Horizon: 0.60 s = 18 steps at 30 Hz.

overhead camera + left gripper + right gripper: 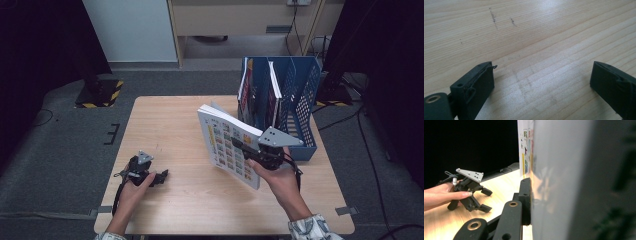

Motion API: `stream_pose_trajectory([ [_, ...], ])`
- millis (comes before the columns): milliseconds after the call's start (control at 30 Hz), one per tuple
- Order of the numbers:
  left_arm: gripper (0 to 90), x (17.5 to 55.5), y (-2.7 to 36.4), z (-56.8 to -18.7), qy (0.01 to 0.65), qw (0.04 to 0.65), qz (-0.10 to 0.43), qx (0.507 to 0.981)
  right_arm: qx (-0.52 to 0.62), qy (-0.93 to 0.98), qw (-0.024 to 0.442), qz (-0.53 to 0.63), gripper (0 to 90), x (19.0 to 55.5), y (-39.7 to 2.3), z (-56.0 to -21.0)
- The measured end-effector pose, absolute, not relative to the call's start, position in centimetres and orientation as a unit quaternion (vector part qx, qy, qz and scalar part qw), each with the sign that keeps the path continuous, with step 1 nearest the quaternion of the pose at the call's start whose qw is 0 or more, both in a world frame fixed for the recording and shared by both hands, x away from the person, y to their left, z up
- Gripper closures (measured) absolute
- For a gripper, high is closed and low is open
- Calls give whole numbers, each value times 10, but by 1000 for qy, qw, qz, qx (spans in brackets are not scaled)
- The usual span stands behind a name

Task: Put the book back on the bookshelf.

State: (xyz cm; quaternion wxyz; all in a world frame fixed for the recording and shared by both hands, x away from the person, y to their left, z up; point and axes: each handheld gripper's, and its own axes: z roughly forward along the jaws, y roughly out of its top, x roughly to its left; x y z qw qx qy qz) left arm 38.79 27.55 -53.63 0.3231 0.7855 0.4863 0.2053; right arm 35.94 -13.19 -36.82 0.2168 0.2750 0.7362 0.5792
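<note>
I'm gripping a picture book (229,147) w/ my right gripper (246,149), fingers (525,200) clamped on its cover, holding it upright over the counter (170,130), just beside the blue file rack (300,95). Left gripper (159,176) is resting on the counter, fingers (474,87) apart & empty. Risk: the book's heavy, gripped near one edge, so it could sag or slip, or catch a rack divider.

Left gripper (161,177) fingers spread; right gripper (248,150) fingers clamped.

The high view looks down over the table (175,125), while each gripper view sits close above its wood, both sharing the left gripper (485,200).
</note>
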Motion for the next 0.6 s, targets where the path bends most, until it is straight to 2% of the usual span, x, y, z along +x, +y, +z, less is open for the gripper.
stream_pose_trajectory([
  [600,43,388,275,-536,486,323,205,785,284,736,218,575,740,354,-147,-368],
])
